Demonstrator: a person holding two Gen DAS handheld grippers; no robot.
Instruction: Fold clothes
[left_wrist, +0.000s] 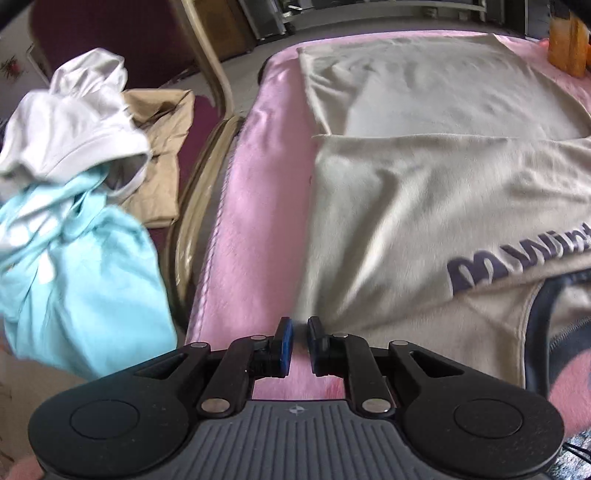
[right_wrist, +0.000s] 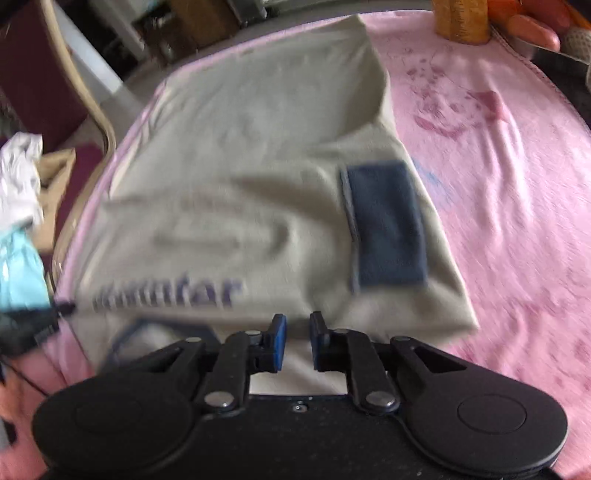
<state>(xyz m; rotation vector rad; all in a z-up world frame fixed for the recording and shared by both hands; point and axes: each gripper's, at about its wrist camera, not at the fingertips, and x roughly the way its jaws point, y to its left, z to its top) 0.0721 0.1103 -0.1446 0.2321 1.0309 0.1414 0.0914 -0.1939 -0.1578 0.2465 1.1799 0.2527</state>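
- Pink fleece blanket (right_wrist: 517, 206) covers the table, and the task's thing, a beige T-shirt (left_wrist: 424, 206), lies flat on it with both sleeves turned in over the body.
- Beige T-shirt has its long axis running away from both cameras: the collar end is near the grippers, the hem end is far. It already looks like a narrow strip, so it fits a half-done fold; whether more folds are wanted I cannot judge.
- Heap of other clothes sits on a chair (left_wrist: 207, 122) at the left, well apart from the shirt: a light blue garment (left_wrist: 85, 295), a white garment (left_wrist: 74, 125) on top of it, and a tan garment (left_wrist: 162, 155) behind.
- Right gripper (right_wrist: 297, 341) hovers over the near edge of the shirt, at about its middle. Its jaws are apart by a small gap and hold nothing.
- Left gripper (left_wrist: 300, 345) is at the near left corner of the shirt, over the line where cloth meets blanket. Its jaws are also a little apart and empty. The shirt lies forward and to the right of it.
- Dark blue sleeve cuff (right_wrist: 384, 225) folded on the shirt shows only in the right view; the dark collar (left_wrist: 543, 317) and the chair heap are clear only in the left view.
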